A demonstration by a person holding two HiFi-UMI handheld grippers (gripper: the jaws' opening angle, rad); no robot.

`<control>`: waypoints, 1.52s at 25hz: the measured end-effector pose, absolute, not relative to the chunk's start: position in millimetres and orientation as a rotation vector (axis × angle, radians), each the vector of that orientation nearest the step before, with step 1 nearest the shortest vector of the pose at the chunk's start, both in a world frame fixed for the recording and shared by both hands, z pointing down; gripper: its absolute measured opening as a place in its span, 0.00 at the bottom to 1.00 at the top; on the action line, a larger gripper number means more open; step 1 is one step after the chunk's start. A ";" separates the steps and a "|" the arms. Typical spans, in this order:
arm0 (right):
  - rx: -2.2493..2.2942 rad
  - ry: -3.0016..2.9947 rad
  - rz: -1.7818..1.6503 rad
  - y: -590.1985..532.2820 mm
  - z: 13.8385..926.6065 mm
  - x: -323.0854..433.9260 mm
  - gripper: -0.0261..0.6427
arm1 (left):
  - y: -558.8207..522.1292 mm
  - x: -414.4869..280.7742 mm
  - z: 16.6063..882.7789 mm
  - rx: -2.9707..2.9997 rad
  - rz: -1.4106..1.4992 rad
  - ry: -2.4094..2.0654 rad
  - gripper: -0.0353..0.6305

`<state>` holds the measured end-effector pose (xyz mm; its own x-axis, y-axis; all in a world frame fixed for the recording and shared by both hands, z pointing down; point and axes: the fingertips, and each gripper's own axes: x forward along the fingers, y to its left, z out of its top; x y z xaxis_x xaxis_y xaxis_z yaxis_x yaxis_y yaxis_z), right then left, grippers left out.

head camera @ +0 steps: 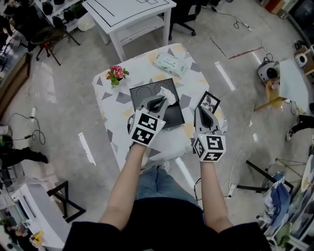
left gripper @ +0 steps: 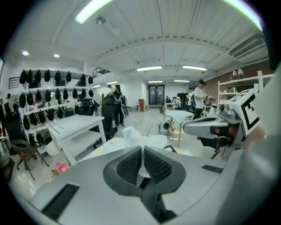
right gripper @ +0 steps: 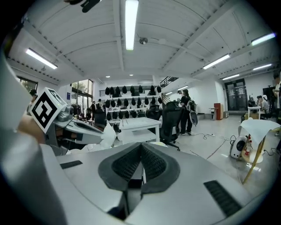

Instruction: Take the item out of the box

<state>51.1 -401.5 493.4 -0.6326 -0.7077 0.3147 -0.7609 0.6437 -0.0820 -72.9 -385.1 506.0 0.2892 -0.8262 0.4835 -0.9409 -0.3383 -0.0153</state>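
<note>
A black open box (head camera: 141,96) lies in the middle of a small table with a patterned cloth (head camera: 110,100). Just above the box, my left gripper (head camera: 162,101) is shut on a crumpled white item (head camera: 168,92); the left gripper view shows that white item (left gripper: 131,135) sticking out past the closed pads (left gripper: 131,165). To the right, my right gripper (head camera: 205,112) is shut on a thin black flat piece with a white edge (head camera: 210,101), held off the table's right side. In the right gripper view only its thin edge shows between the pads (right gripper: 127,162).
A pack of tissues (head camera: 171,62) and a small pot of pink flowers (head camera: 116,73) sit at the far side of the table. A white table (head camera: 130,14) stands beyond. Cables and gear lie on the floor to the right (head camera: 269,72).
</note>
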 end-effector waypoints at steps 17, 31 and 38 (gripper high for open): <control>1.429 -2.808 0.097 -352.7 379.0 84.9 0.04 | -317.5 -80.7 345.5 2.585 0.156 -2.065 0.10; 1.419 -2.811 0.040 -333.3 369.8 87.1 0.04 | -296.1 -77.2 346.2 2.585 0.103 -2.078 0.10; 1.427 -2.797 0.043 -328.6 370.2 87.0 0.04 | -293.7 -78.1 350.4 2.585 0.110 -2.056 0.10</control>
<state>87.0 -328.6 370.2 -0.5869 -0.8096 0.0132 -0.8096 0.5865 -0.0240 -78.1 -293.7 350.4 0.2288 -0.9722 -0.0490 -0.9615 -0.2178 -0.1677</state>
